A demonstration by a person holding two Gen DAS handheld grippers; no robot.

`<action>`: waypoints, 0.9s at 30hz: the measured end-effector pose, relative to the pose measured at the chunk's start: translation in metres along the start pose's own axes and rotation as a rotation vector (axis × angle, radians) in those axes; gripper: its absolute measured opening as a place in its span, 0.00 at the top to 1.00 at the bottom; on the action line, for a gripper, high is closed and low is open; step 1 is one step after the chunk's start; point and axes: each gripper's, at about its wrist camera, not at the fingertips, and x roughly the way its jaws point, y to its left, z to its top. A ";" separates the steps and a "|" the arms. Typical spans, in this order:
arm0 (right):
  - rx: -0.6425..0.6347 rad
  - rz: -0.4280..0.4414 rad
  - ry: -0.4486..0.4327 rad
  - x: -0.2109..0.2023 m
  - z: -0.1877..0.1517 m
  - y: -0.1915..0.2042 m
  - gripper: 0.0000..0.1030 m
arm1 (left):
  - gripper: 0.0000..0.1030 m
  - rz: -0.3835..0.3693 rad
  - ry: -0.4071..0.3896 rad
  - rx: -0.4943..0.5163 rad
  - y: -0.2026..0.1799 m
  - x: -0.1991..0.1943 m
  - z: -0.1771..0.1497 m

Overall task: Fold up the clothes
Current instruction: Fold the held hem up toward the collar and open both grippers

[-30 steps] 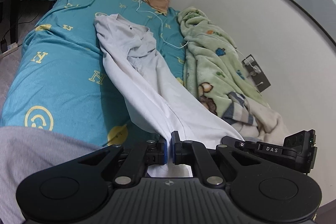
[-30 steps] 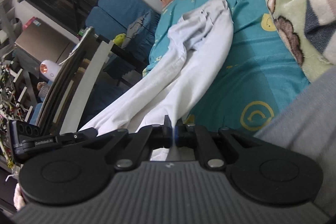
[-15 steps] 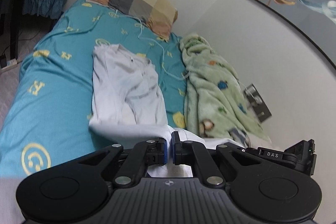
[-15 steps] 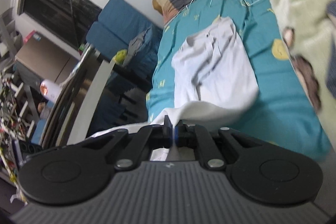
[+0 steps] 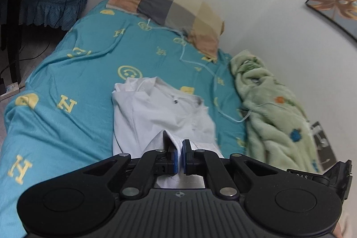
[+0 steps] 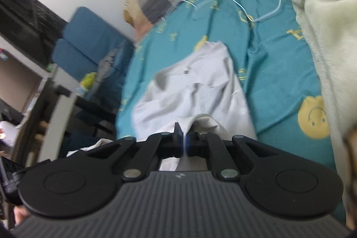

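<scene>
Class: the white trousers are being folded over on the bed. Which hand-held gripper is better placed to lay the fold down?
Neither alone: left hand-held gripper and right hand-held gripper both clamp the white trousers.

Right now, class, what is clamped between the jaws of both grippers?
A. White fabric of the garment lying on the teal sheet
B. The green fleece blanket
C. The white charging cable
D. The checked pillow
A: both the left gripper and the right gripper are shut on white cloth of the white garment, while the cable, the blanket and the pillow lie untouched farther up the bed.
</scene>
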 end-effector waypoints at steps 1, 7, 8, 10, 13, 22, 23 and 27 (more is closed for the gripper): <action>-0.003 -0.014 0.008 0.013 0.002 -0.006 0.94 | 0.95 0.010 0.016 0.000 0.005 0.017 0.002; -0.052 -0.089 0.046 0.073 0.002 -0.030 0.94 | 0.95 0.095 0.099 0.041 0.033 0.097 -0.004; -0.060 -0.102 0.053 0.079 0.000 -0.034 0.93 | 0.95 0.106 0.113 0.041 0.037 0.106 -0.005; -0.048 -0.098 0.058 0.084 -0.003 -0.040 0.93 | 0.95 0.115 0.121 0.040 0.042 0.116 -0.006; -0.045 -0.087 0.053 0.082 -0.003 -0.041 0.92 | 0.86 0.121 0.113 0.055 0.041 0.112 -0.008; -0.190 -0.070 -0.035 0.024 -0.020 0.001 0.25 | 0.33 0.190 0.062 0.210 -0.009 0.040 -0.030; -0.207 -0.072 -0.039 0.015 -0.023 0.006 0.25 | 0.27 0.190 0.054 0.224 -0.015 0.029 -0.033; -0.278 -0.082 -0.074 -0.023 -0.037 0.029 0.25 | 0.20 0.200 -0.002 0.281 -0.039 -0.018 -0.052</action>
